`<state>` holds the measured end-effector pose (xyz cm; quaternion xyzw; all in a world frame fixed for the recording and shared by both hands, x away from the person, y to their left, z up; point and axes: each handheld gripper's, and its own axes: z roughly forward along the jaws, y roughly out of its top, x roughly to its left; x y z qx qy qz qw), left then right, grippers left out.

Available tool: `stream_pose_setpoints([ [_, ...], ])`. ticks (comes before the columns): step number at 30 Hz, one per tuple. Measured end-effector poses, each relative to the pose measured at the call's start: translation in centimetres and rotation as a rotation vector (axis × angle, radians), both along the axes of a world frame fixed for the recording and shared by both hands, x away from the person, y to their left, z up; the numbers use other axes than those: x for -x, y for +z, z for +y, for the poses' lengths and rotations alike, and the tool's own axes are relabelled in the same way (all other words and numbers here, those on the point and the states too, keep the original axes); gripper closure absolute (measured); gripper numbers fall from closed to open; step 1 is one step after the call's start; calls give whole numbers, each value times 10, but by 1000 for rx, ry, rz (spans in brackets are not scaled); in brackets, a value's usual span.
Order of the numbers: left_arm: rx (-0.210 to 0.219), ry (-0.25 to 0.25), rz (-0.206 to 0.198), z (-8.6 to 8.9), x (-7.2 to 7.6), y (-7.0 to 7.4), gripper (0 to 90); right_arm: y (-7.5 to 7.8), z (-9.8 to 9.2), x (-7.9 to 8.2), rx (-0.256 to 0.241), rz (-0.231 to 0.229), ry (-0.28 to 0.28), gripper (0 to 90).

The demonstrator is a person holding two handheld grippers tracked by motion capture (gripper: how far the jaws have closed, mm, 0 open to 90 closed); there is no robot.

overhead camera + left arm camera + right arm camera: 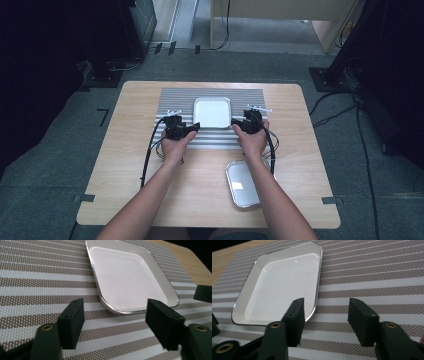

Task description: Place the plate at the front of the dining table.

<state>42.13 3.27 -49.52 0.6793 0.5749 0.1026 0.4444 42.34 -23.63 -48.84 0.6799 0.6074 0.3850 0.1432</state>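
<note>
Jaws of each hand-held gripper (pixel 115 327) (pixel 325 320) gape over woven striped mat (pixel 37 277), flanking glossy square tray (pixel 127 275).

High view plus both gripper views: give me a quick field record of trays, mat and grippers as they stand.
surface: wooden table, striped mat at the far middle
white tray: on the mat, empty
second tray: bare wood near the right forearm, empty
left gripper: open, at the white tray's left near corner, holding nothing
right gripper: open, at its right near corner, holding nothing
</note>
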Motion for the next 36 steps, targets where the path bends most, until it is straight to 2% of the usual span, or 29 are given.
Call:
stream_pose_setpoints([
  [2, 4, -11, -8, 1, 3, 1, 248, 2, -3, 5, -8, -19, 19, 371],
  [3, 12, -26, -15, 1, 5, 2, 221, 3, -6, 9, -9, -45, 33, 351],
  [4, 2, -48, -28, 2, 10, 3, 204, 5, -7, 11, -12, -58, 40, 341],
  [5, 2, -48, -28, 2, 10, 3, 186, 5, -7, 11, -12, -58, 40, 341],
  [6, -10, -56, -27, 3, 13, 3, 186, 7, -11, 17, 10, -90, 51, 332],
  [10, 8, -50, -23, 9, 19, 2, 186, 9, -20, 28, -2, -109, 55, 321],
  [19, -22, -50, -50, 18, 34, 2, 182, 12, -37, 46, 26, -122, 61, 313],
  [27, -19, -57, -63, 34, 49, 1, 177, 11, -48, 61, 39, -128, 85, 306],
  [36, -23, -70, -88, 47, 64, 1, 174, 6, -61, 73, 36, -112, 73, 296],
])
